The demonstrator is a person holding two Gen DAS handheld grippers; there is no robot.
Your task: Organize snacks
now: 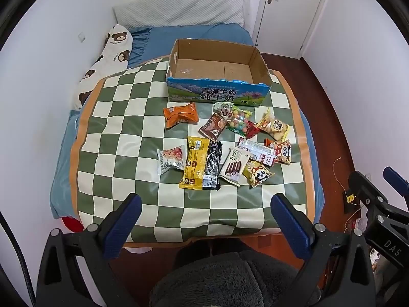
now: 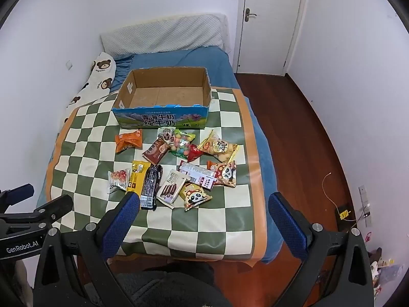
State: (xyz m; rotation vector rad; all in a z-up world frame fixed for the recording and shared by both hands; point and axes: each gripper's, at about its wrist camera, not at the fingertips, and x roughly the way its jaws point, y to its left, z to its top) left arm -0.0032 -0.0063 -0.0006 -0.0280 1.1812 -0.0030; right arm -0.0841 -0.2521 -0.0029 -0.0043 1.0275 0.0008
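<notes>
Several snack packets lie scattered on a green-and-cream checked cloth [image 1: 122, 138] [image 2: 84, 153] spread over a bed. Among them are an orange packet [image 1: 181, 114] [image 2: 128, 140], a yellow packet [image 1: 195, 162] [image 2: 136, 177], a black bar [image 1: 212, 165] [image 2: 151, 186] and a panda packet [image 1: 257, 173] [image 2: 195, 196]. Behind them stands a cardboard box [image 1: 217, 94] [image 2: 161, 119] with a blue printed front and nothing in it. My left gripper [image 1: 205, 202] and my right gripper [image 2: 204, 200] both hang open above the cloth's near edge, with nothing between their fingers.
A bear-print pillow [image 1: 112, 58] [image 2: 99, 76] lies along the left wall and a grey headboard cushion [image 1: 179, 10] [image 2: 163, 33] at the far end. Wooden floor [image 2: 294, 128] runs to the right, with a white door [image 2: 271, 20] beyond. A person's dark fleece sleeve [image 1: 230, 281] shows below.
</notes>
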